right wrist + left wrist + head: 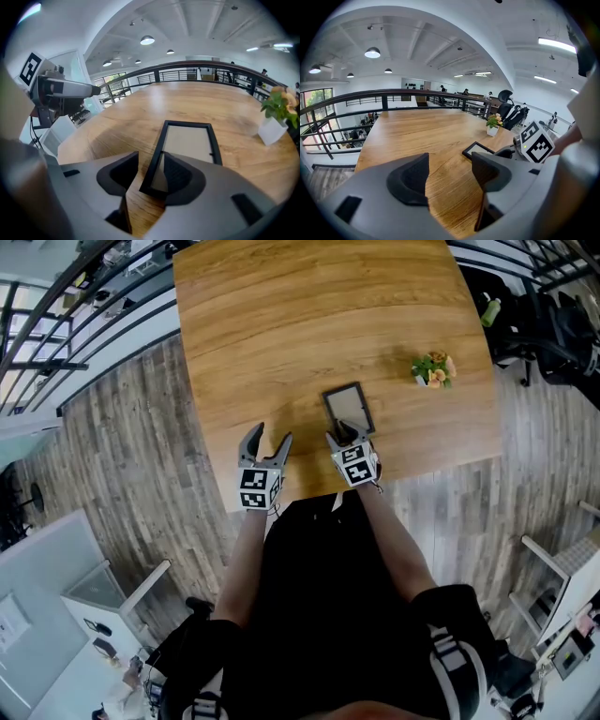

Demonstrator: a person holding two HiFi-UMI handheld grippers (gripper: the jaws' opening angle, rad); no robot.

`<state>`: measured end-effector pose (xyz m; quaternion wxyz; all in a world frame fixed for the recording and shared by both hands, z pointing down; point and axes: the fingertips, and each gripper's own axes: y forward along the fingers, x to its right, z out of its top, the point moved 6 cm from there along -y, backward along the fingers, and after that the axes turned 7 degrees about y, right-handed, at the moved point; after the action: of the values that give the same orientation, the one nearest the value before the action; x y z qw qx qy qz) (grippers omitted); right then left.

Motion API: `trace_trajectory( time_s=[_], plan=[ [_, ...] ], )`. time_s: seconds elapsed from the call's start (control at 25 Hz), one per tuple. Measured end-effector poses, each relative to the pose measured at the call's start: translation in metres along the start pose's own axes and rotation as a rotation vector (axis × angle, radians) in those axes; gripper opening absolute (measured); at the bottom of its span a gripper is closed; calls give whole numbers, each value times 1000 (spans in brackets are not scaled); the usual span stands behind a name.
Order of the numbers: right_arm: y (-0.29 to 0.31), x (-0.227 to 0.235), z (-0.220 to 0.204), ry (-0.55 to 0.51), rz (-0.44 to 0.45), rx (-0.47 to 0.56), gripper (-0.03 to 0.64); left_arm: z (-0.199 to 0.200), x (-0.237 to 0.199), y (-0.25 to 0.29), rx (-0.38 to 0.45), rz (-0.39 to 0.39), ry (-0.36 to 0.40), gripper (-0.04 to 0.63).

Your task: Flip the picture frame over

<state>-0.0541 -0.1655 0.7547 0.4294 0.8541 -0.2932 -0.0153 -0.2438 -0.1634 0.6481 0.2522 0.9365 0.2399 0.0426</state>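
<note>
A black picture frame [348,409] with a pale panel lies flat on the wooden table [309,315], near the front edge. My right gripper [341,436] is tilted down at its near left corner. In the right gripper view the frame [187,140] has that corner between the jaws of the right gripper [150,164]. One jaw lies over the panel, and a strip of wood shows between the other jaw and the frame's outer edge. My left gripper [270,437] stands open and empty to the left of the frame [480,150]. Nothing is between the left gripper's [450,164] jaws.
A small potted plant [433,369] in a white pot stands on the table to the right of the frame. The table's front edge runs just under both grippers. A dark railing [393,96] and office chairs [553,324] lie beyond the table.
</note>
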Motion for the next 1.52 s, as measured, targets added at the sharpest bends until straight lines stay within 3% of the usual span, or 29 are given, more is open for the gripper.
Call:
trace_trajectory(
  time_s=[0.2,0.76,1.08,1.32,1.52],
  plan=[
    [4,1,3,-22,-58,-21,136,-3,-2,0,-9,-2,-5,295],
    [9,-5,3,-130,-146,-30,106,-5,-4,-1,-12,-7,3,295],
    [6,3,1,-12,-133,-76,49,-2,0,1,-3,-22,4,295],
    [3,8,-2,5,-127,-87,48,-2,0,5,-2,-29,8,295],
    [-4,12,-3,13,-106,-36,48,0,6,8,6,-31,2,295]
  ],
)
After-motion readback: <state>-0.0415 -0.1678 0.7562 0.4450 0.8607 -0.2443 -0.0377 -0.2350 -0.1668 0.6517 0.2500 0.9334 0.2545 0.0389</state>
